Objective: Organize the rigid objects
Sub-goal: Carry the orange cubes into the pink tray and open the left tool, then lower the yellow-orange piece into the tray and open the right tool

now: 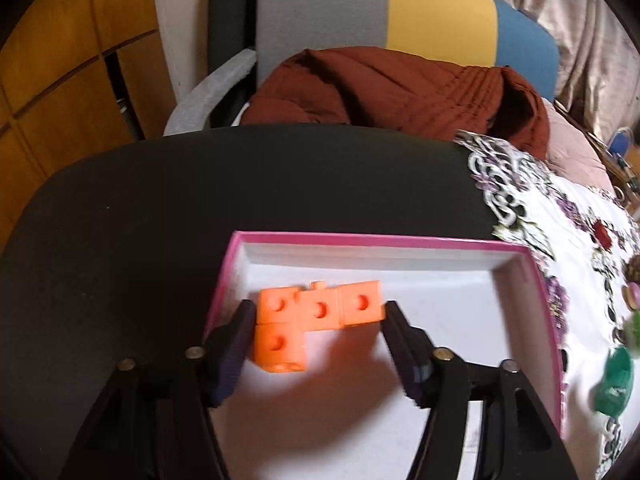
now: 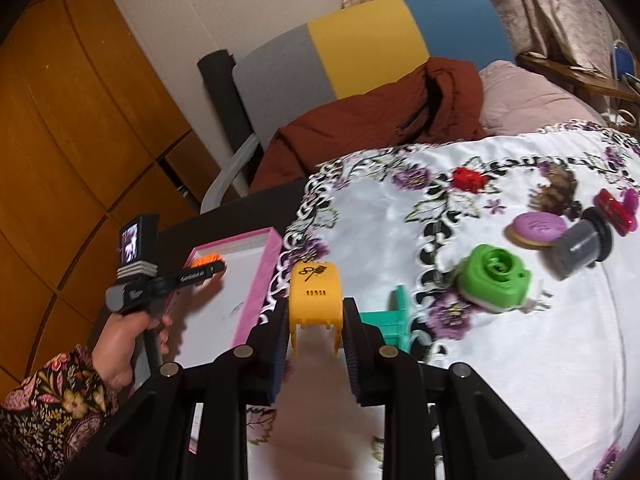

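An orange piece of joined cubes lies in the pink-rimmed white tray, near its left wall. My left gripper is open, its fingers on either side of the orange piece; whether they touch it I cannot tell. In the right wrist view the left gripper hovers over the tray. My right gripper is shut on a yellow plastic piece and holds it above the flowered cloth, just right of the tray.
On the flowered cloth lie a teal piece, a green round toy, a grey cylinder, a purple cookie shape, red pieces and a pink clip. A chair with a brown jacket stands behind the black table.
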Tool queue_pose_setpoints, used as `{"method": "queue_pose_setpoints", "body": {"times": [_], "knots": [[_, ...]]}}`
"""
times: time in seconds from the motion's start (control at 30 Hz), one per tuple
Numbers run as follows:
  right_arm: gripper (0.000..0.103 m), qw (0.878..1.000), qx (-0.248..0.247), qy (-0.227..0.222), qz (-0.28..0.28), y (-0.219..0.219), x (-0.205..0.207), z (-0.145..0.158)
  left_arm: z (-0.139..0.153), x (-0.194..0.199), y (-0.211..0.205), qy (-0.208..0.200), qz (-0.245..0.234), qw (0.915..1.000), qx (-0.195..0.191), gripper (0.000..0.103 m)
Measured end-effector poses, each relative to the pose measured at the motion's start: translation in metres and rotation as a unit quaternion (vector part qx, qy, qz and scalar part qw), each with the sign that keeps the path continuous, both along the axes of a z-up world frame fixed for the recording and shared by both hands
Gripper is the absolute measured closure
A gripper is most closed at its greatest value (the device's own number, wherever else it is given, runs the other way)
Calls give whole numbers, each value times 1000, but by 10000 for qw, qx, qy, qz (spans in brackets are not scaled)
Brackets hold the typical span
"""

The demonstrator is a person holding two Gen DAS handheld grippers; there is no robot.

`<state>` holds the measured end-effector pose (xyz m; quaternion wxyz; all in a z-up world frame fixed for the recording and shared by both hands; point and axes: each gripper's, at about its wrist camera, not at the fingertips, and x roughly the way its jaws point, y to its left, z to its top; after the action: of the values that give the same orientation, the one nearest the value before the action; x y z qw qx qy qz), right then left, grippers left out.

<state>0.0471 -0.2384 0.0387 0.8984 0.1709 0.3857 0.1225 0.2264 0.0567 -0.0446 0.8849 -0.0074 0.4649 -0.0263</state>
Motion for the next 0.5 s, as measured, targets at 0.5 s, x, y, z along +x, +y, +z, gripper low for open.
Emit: {"method": "queue_pose_setpoints", "body": {"times": [0.5], "knots": [[79,9987,-16,202,467,51,21,-19,43,-74,-2,-756,202,9961,-407,5]]}}
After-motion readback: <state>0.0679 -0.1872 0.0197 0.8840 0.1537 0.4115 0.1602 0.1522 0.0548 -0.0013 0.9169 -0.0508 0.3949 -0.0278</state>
